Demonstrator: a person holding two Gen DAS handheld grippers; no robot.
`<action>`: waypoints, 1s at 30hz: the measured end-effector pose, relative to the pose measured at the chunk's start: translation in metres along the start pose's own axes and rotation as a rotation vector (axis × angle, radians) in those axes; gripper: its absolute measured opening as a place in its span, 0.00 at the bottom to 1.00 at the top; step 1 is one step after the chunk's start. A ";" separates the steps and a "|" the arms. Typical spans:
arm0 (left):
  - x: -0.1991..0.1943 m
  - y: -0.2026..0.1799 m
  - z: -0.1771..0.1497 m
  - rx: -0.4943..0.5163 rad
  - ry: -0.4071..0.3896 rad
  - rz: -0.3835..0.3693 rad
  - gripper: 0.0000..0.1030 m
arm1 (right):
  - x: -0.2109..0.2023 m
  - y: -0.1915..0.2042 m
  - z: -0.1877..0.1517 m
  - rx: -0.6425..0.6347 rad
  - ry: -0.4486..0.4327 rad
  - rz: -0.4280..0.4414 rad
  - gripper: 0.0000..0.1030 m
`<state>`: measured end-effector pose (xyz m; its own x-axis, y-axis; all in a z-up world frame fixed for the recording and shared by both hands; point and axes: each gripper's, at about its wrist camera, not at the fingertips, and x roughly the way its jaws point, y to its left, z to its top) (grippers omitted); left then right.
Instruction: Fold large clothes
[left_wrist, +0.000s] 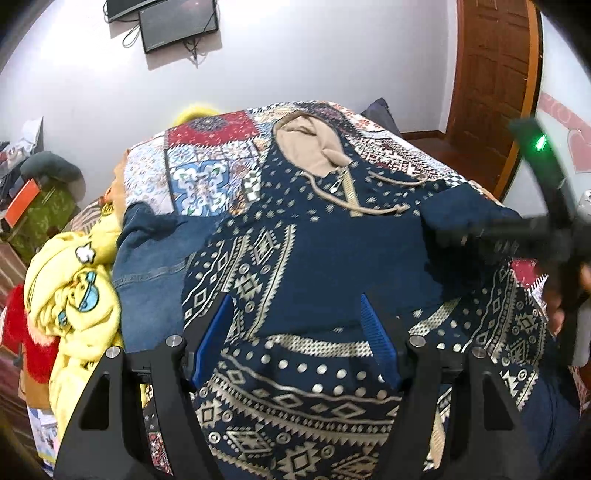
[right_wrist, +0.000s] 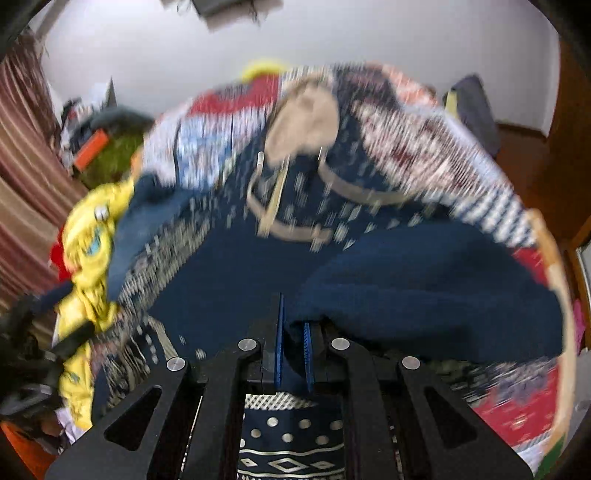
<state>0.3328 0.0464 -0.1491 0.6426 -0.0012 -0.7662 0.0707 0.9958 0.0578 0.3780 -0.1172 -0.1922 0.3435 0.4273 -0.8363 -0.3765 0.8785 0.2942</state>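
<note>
A navy hoodie (left_wrist: 317, 266) with beige geometric patterns, a beige-lined hood (left_wrist: 306, 144) and drawstrings lies face up on the bed. My left gripper (left_wrist: 295, 314) hovers over its lower front, blue pads wide open, the cloth lying flat beneath them. My right gripper (right_wrist: 293, 336) is shut on a fold of the hoodie's plain navy sleeve (right_wrist: 424, 295), carried over the hoodie's body; that view is motion-blurred. In the left wrist view the right tool shows as a dark blur with a green light (left_wrist: 540, 142) at the right edge.
A patchwork quilt (left_wrist: 207, 166) covers the bed. A denim garment (left_wrist: 147, 266) and a pile of yellow clothes (left_wrist: 74, 291) lie at the left, with a red fluffy item (left_wrist: 22, 332) beyond. A wooden door (left_wrist: 491, 74) stands at the back right; a screen (left_wrist: 177, 22) hangs on the wall.
</note>
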 end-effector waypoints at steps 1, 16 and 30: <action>-0.001 0.001 -0.002 -0.003 0.005 -0.001 0.67 | 0.007 0.005 -0.004 -0.003 0.015 -0.004 0.08; -0.002 -0.078 0.043 0.113 -0.021 -0.082 0.67 | -0.092 -0.025 -0.034 -0.048 -0.084 -0.012 0.32; 0.065 -0.264 0.074 0.444 0.078 -0.231 0.67 | -0.176 -0.145 -0.076 0.095 -0.253 -0.348 0.53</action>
<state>0.4127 -0.2237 -0.1670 0.5136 -0.1934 -0.8359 0.5332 0.8352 0.1344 0.3073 -0.3364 -0.1226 0.6401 0.1310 -0.7571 -0.1248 0.9900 0.0658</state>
